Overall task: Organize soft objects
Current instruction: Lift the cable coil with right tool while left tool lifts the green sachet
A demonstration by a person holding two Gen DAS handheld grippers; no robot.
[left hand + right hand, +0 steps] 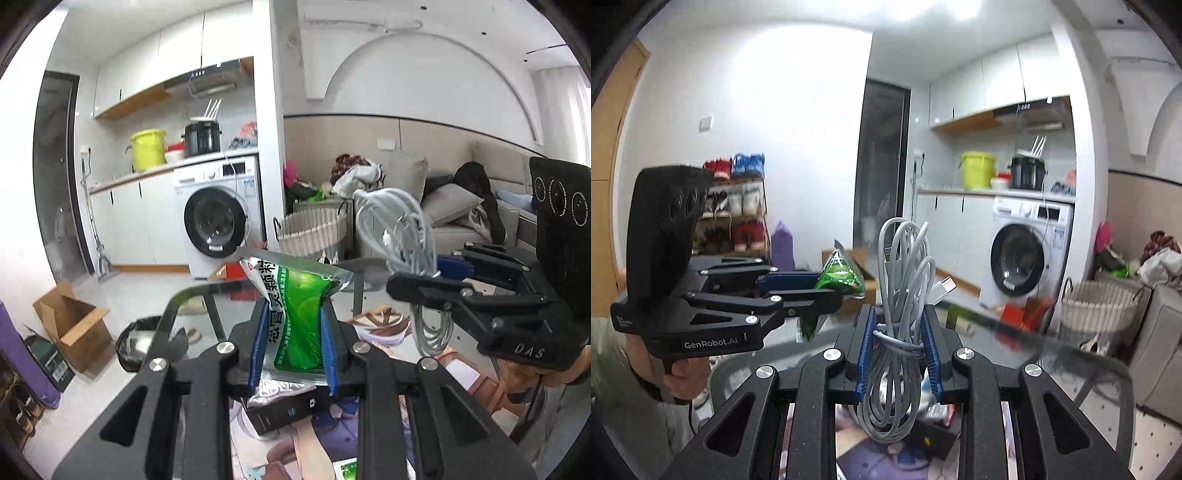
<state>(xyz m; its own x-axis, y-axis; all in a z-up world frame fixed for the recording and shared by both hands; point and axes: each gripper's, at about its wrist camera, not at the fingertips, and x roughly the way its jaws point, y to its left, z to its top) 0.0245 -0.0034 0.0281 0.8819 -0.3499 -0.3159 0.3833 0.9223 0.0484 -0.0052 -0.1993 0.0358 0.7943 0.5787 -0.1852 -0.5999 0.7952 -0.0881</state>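
Note:
My left gripper (pixel 293 325) is shut on a green and white foil sachet (pixel 299 314), held upright above the glass table (pixel 192 295). My right gripper (pixel 899 332) is shut on a coiled grey USB cable (pixel 901 295), also held up in the air. In the left wrist view the right gripper (pixel 436 275) is at the right with the grey cable (pixel 402 229) hanging from it. In the right wrist view the left gripper (pixel 827 284) is at the left with the sachet (pixel 840 275) sticking out of its blue pads.
A black box (pixel 280 410) and printed sheets (pixel 384 325) lie on the table below. A woven basket (pixel 314 229), washing machine (pixel 218 221), sofa (pixel 461 206), cardboard box (pixel 74 325) and black bin (pixel 136 347) stand around the room. A shoe rack (pixel 738 206) is by the wall.

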